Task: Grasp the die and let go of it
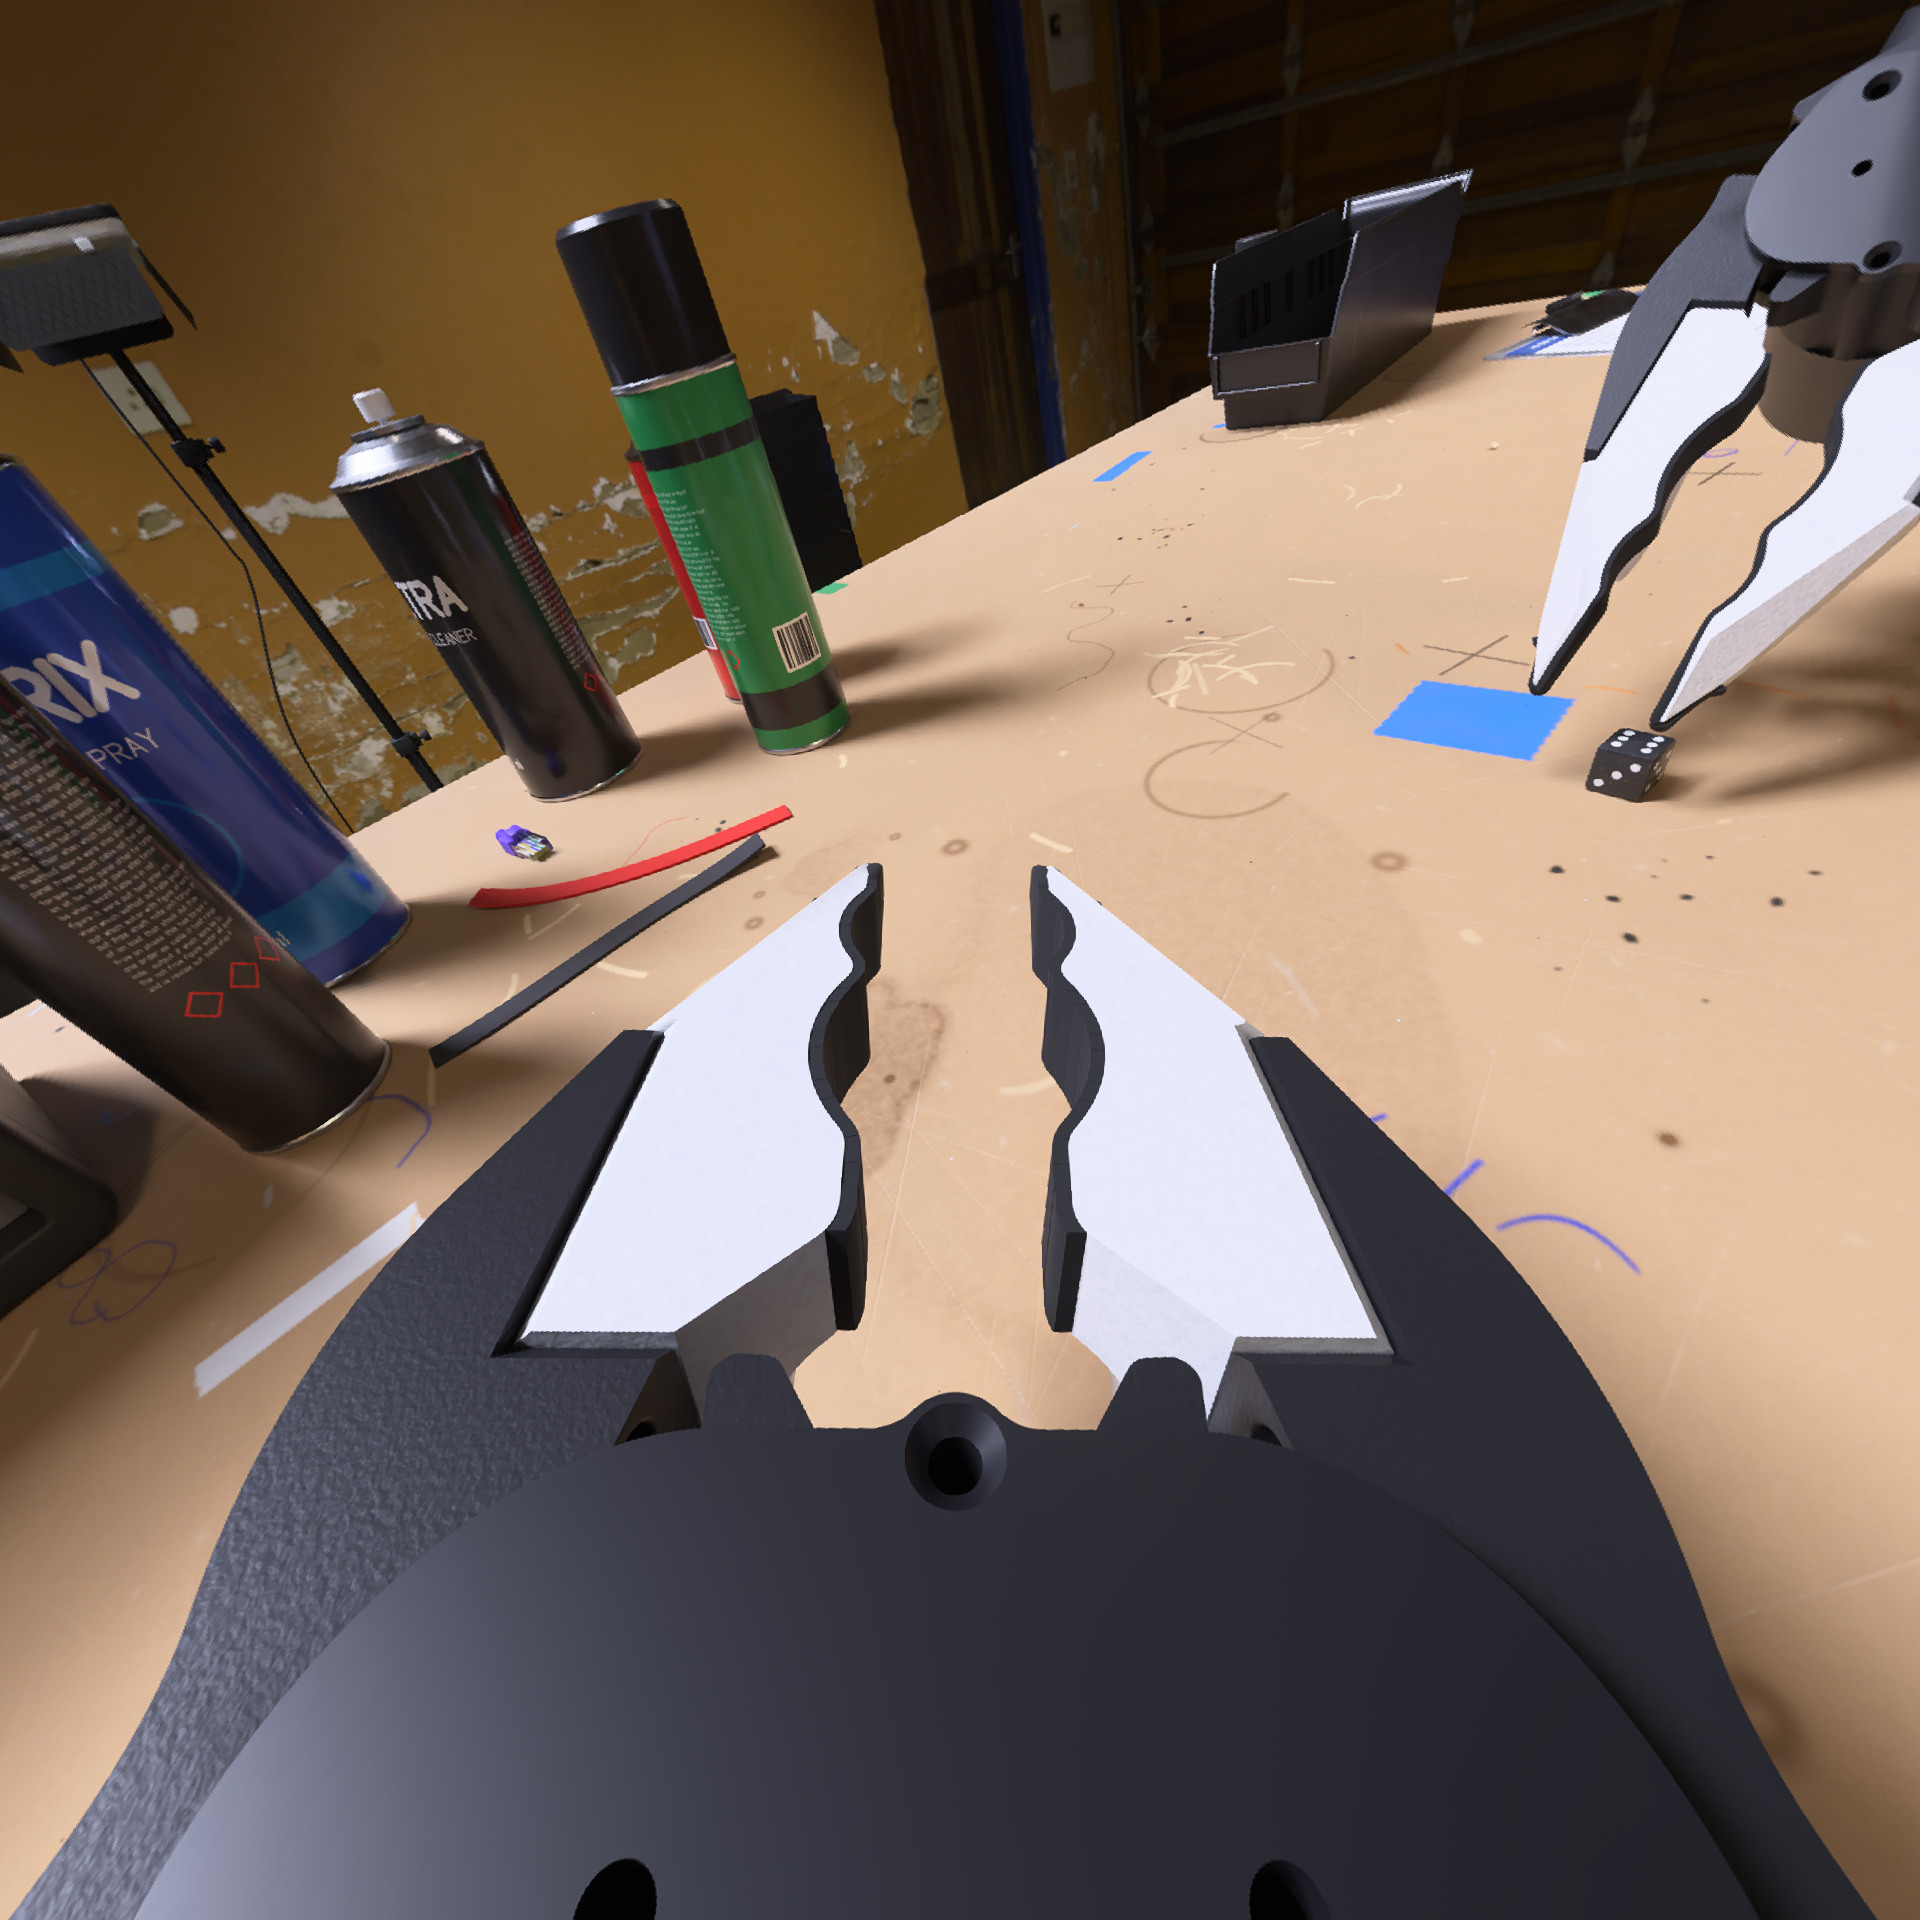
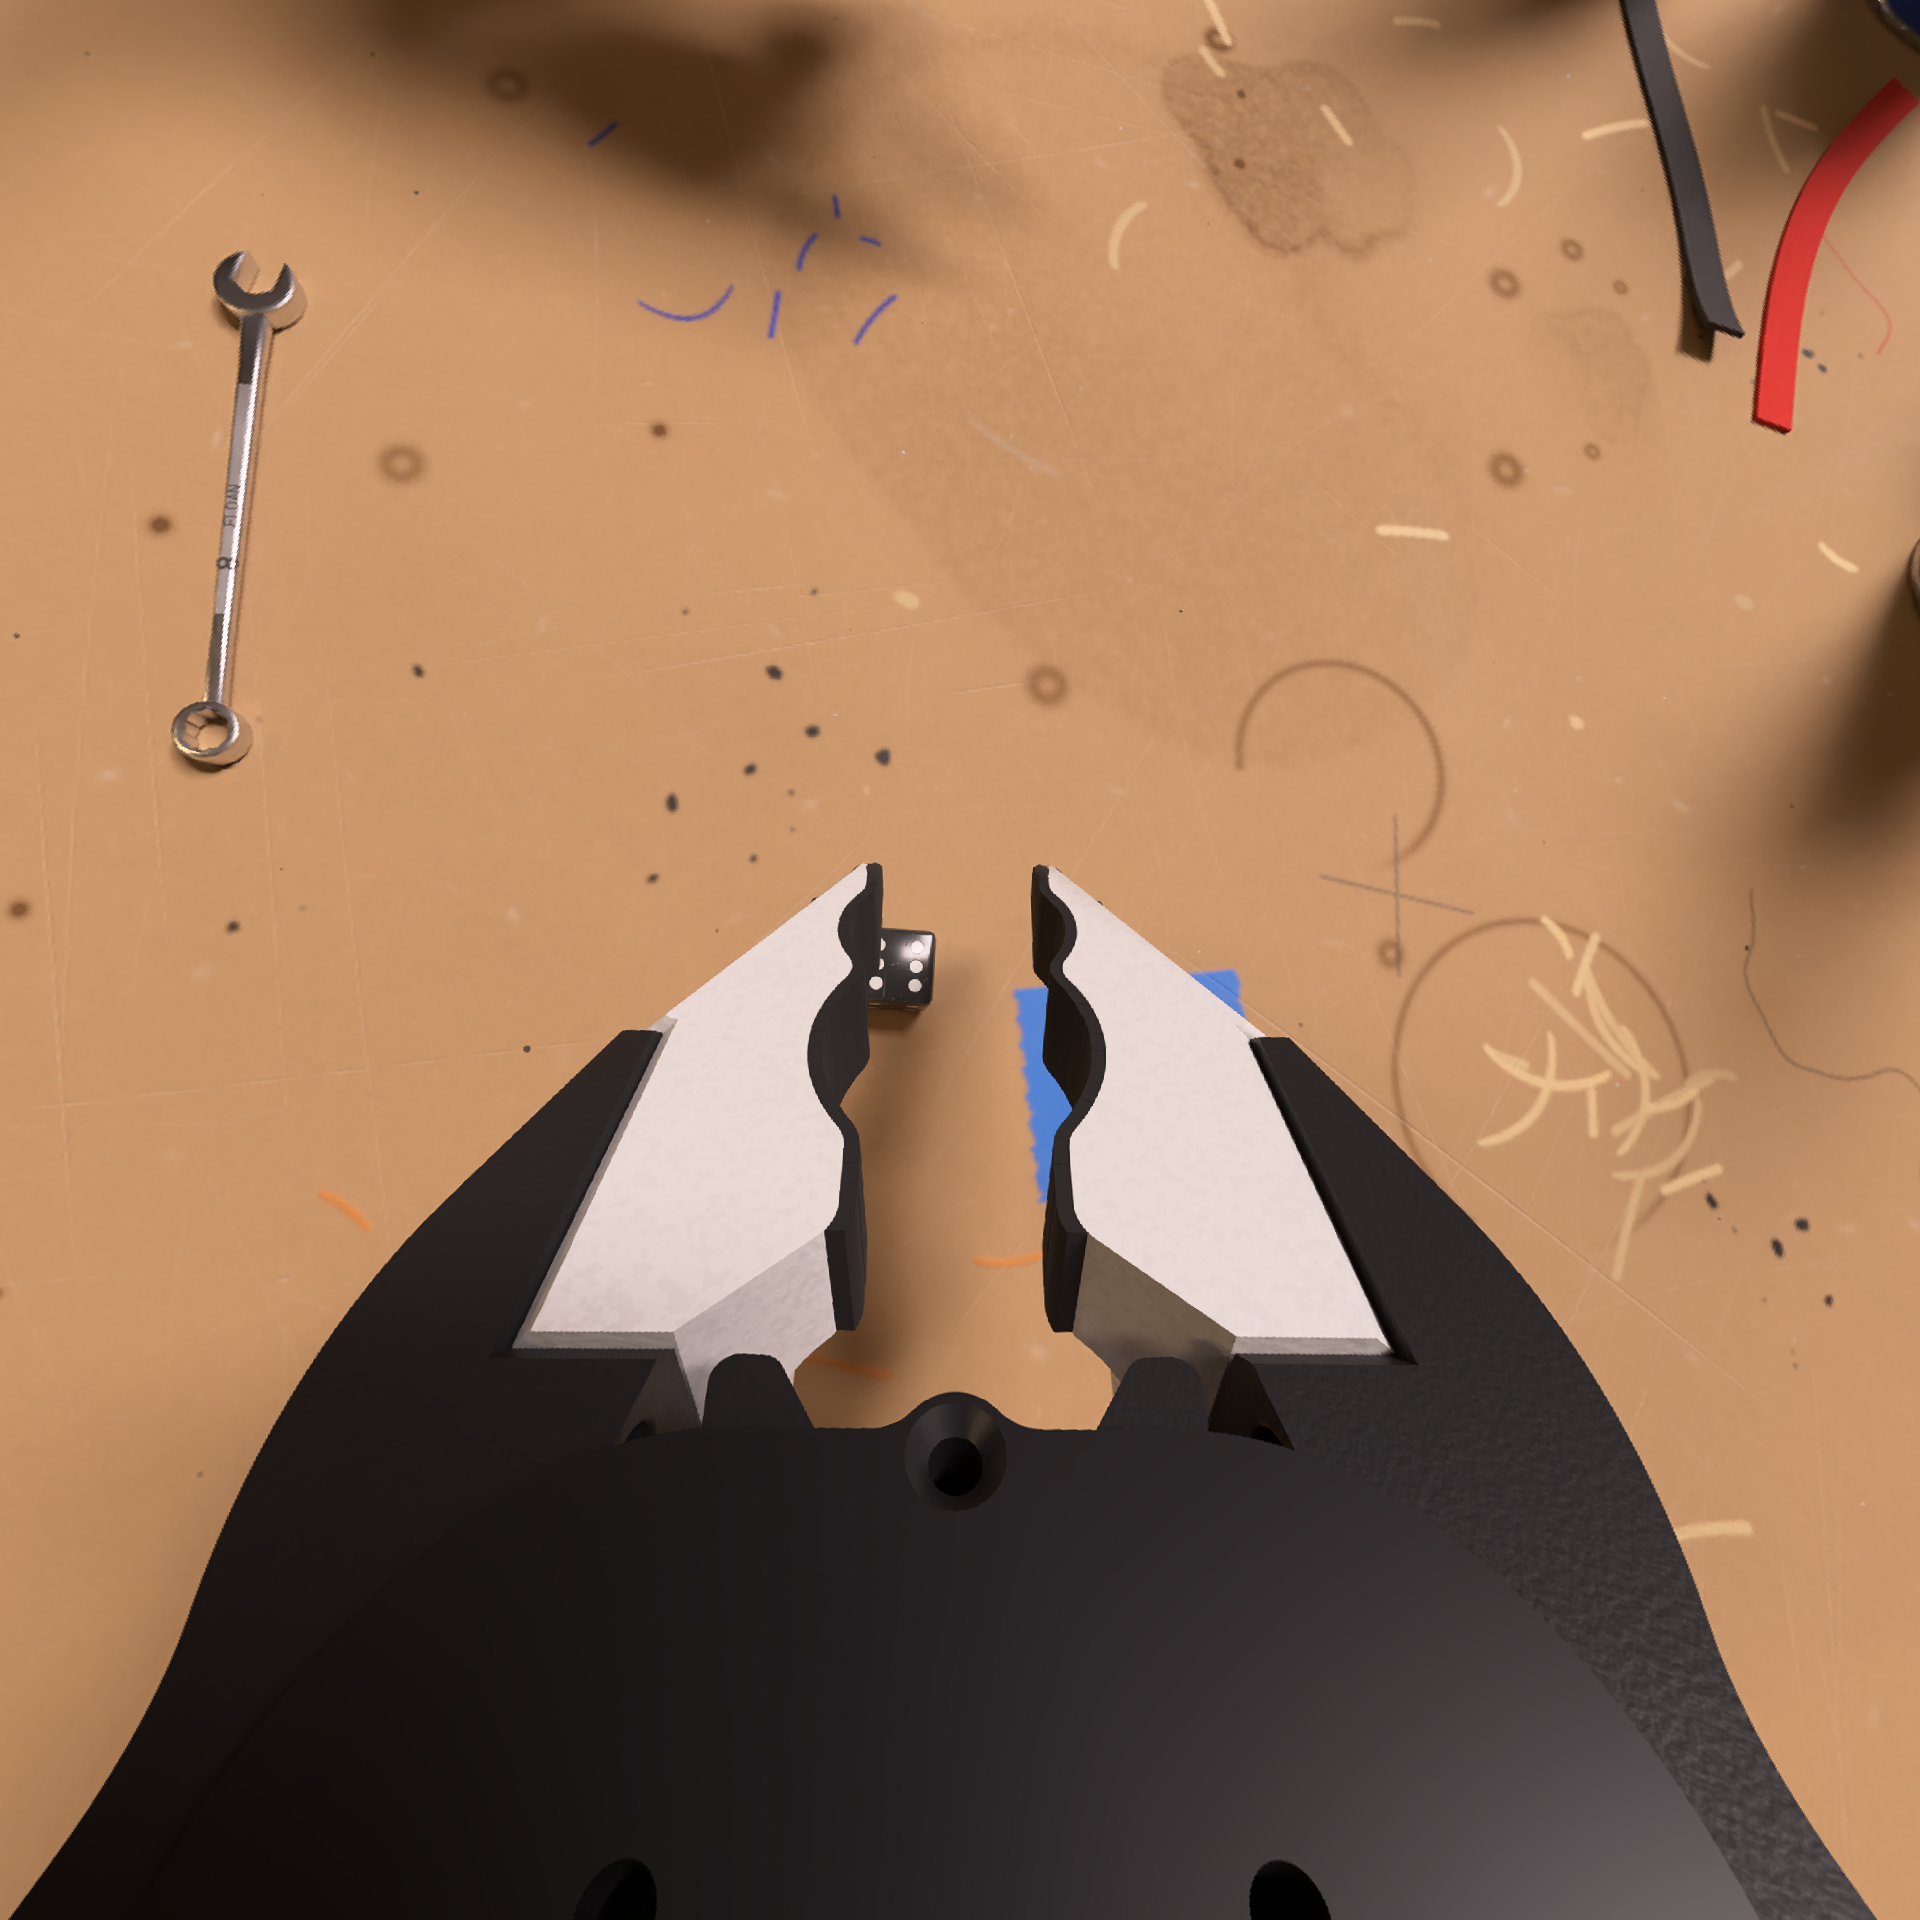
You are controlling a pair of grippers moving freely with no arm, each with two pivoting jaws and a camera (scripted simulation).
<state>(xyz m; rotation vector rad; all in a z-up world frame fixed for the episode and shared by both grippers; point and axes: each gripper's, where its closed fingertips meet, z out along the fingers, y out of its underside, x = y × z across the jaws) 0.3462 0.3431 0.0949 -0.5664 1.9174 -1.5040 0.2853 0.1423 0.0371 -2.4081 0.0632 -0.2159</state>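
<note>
A small black die [image 1: 1629, 765] with white pips lies on the tan table at the right of the left wrist view, beside a blue tape patch [image 1: 1473, 719]. My right gripper [image 1: 1600, 707] hovers just above it, pointing down, jaws open. In the right wrist view the die [image 2: 902, 968] sits between the fingers of the right gripper [image 2: 956, 878], against the left finger, partly hidden by it. My left gripper [image 1: 956, 878] is open and empty, low over the table, well to the left of the die.
Several spray cans [image 1: 717, 488] stand at the left. A red strip [image 1: 634, 864], a black strip [image 1: 603, 951] and a small purple connector [image 1: 523, 842] lie near them. A black bin [image 1: 1335, 301] stands at the back. A wrench [image 2: 231, 509] lies left in the right wrist view.
</note>
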